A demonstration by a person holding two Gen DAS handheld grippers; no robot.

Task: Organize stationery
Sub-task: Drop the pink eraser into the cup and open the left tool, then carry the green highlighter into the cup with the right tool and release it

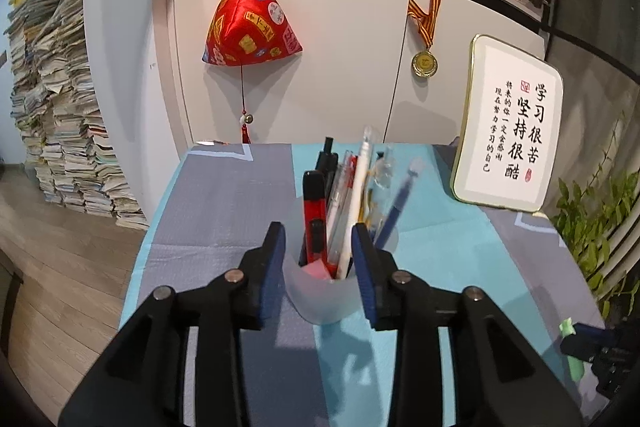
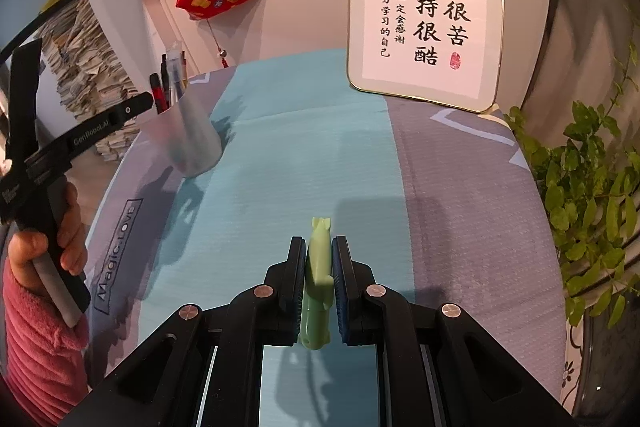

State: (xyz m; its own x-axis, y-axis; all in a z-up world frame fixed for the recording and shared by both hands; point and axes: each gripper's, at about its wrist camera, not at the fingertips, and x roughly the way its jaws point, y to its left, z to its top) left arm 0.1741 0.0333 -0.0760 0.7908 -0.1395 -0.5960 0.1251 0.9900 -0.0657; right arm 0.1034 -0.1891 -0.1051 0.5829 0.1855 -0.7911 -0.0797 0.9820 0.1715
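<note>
Gripping a green pen (image 2: 318,275), long axis toward 12 o'clock, right gripper (image 2: 319,259) clamped on its barrel, left gripper (image 1: 319,247) fingers apart, straddling the pen cup (image 1: 320,297).

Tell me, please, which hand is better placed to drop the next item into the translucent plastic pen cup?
Right, probably: its gripper already clamps the pale green plastic pen, whereas the left gripper stands open and empty around the translucent plastic pen cup.

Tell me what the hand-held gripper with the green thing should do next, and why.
Probably carry it left toward the pen cup. The right hand-held gripper is shut on the green item, still over the tablecloth, while the cup holding the other pens stands upright with the left hand-held gripper open around it.
</note>
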